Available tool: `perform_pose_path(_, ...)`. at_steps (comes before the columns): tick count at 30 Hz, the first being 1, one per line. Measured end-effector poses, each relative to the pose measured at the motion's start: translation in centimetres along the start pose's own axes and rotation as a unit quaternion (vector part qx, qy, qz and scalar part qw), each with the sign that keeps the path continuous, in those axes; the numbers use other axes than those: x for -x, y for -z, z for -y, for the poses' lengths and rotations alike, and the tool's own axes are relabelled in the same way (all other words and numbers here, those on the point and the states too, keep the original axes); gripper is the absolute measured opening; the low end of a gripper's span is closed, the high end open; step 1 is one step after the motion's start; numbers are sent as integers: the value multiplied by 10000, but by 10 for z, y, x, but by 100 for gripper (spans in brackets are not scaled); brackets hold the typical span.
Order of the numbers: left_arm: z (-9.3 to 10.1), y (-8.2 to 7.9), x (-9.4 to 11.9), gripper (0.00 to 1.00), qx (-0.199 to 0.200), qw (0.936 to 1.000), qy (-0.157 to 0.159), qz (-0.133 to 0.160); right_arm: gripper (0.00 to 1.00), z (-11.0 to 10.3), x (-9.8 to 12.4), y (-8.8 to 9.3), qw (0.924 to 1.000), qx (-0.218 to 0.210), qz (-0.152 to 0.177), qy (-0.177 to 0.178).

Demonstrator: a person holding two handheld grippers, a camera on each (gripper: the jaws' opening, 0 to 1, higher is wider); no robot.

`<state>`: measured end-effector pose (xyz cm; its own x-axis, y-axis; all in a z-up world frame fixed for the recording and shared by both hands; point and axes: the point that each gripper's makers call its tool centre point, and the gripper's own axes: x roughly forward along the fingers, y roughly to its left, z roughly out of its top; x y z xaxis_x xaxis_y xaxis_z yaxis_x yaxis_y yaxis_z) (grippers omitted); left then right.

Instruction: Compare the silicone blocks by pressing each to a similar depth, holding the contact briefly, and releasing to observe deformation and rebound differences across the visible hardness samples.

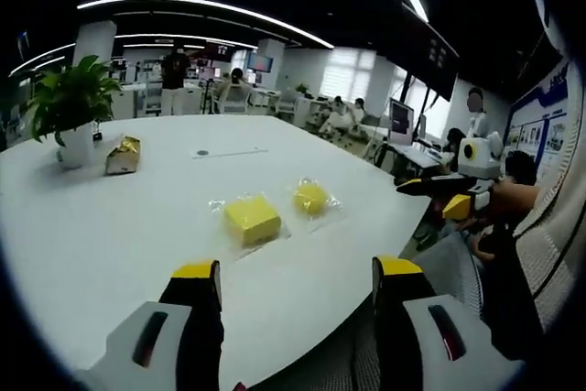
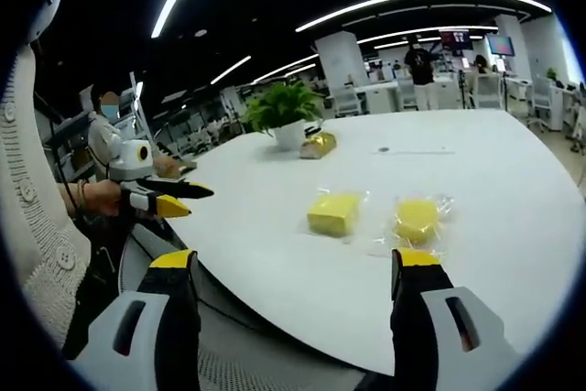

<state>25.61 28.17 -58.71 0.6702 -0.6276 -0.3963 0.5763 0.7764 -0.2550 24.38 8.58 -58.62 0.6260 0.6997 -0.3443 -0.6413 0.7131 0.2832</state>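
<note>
Two yellow silicone blocks lie in clear wrappers on the white table (image 1: 137,226): a square block (image 1: 252,219) and, to its right, a round block (image 1: 311,197). My left gripper (image 1: 296,272) hovers open near the table's edge, short of the square block and touching nothing. In the right gripper view, the square block (image 2: 334,212) and the round block (image 2: 417,219) sit beyond my right gripper (image 2: 295,263), whose jaws stand wide apart and empty. Off the table edge, the right gripper (image 1: 430,194) shows in the left gripper view and the left gripper (image 2: 194,201) in the right gripper view.
A potted plant (image 1: 73,107) and a small gold box (image 1: 123,155) stand at the table's far side; the right gripper view has the plant (image 2: 286,112) and box (image 2: 319,144) too. A knitted sleeve (image 2: 37,226) is close by. Desks and people fill the office behind.
</note>
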Motion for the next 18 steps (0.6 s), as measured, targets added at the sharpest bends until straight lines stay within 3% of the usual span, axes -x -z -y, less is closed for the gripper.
perform_pose_path(8, 5, 2, 0, 66, -13, 10000, 1, -50, 81, -3, -1, -6, 9999, -107, 112, -74)
perform_pose_path(18, 0, 3, 2, 66, 48, 10000, -79, -30, 79, -4, -4, -2, 9999, -92, 29, -94)
